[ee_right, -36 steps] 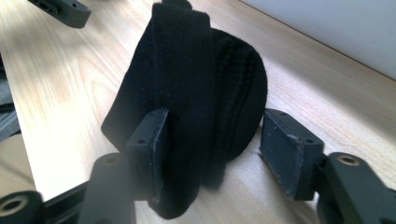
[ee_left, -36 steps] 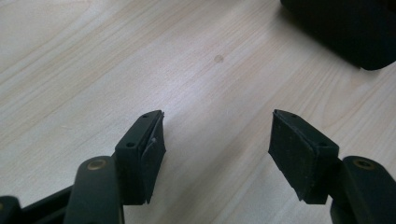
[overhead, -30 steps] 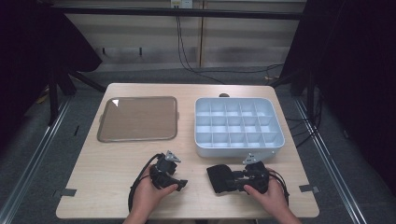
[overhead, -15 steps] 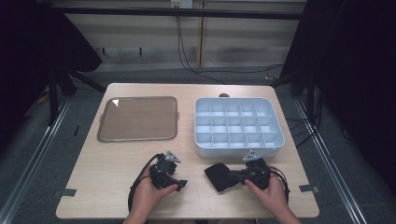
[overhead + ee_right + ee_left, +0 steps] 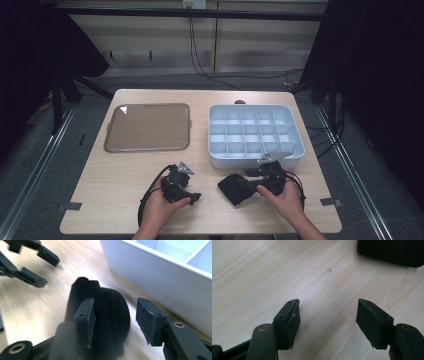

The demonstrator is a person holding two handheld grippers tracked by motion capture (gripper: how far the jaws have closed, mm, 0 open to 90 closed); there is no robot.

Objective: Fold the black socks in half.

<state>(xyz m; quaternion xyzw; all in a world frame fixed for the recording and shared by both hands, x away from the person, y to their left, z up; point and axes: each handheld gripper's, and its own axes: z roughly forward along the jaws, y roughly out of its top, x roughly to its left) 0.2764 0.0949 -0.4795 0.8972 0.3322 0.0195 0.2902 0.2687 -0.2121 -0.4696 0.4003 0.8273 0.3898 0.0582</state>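
A crumpled black cloth (image 5: 234,190) lies on the wooden table near the front edge, just before the white box. My right gripper (image 5: 252,181) points left at it. In the right gripper view the cloth (image 5: 105,296) sits under and partly between the jaws of that gripper (image 5: 115,302). The jaws have just been opening, and their pads stand apart from the cloth. My left gripper (image 5: 192,189) rests to the cloth's left. Its jaws (image 5: 329,305) stand open over bare wood, with a corner of the cloth (image 5: 392,250) farther off.
A white compartment box (image 5: 215,159) stands at the right rear, and its wall (image 5: 150,270) is close beside my right gripper. A brown tray (image 5: 147,127) lies at the left rear. The left gripper (image 5: 32,262) shows across the table in the right gripper view.
My right hand has edged slightly up and toward the white box, and the cloth has shifted a little under it. The left hand has stayed put.
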